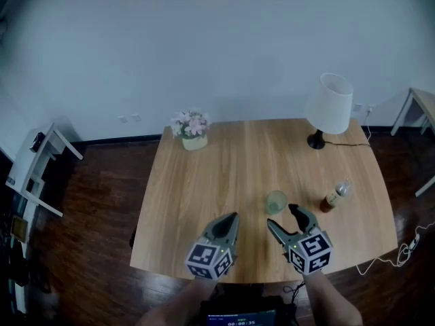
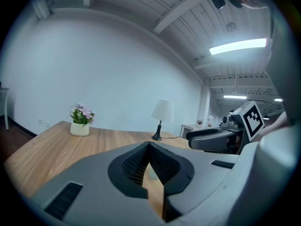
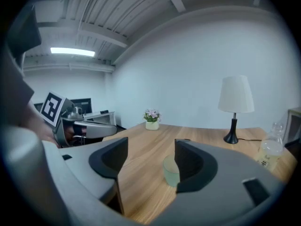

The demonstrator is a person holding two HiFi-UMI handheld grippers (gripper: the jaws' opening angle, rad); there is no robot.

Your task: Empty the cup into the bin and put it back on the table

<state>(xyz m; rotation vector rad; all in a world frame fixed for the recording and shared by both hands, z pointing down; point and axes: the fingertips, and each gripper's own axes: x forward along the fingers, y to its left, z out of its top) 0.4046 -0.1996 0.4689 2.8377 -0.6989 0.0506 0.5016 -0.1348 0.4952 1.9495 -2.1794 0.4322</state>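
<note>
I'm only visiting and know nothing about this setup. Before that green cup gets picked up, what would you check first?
1. Cup upright on the table: ok.
2. Right gripper open and aimed at the cup: ok.
3. Cup inside the right gripper: not ok; it stands just ahead of the jaws, untouched.
4. Left gripper shut, empty and off to the side of the cup: ok.
5. Bottle out of the way: ok; it stands apart, to the cup's right.
6. Bin located: not ok; no view shows one.
</note>
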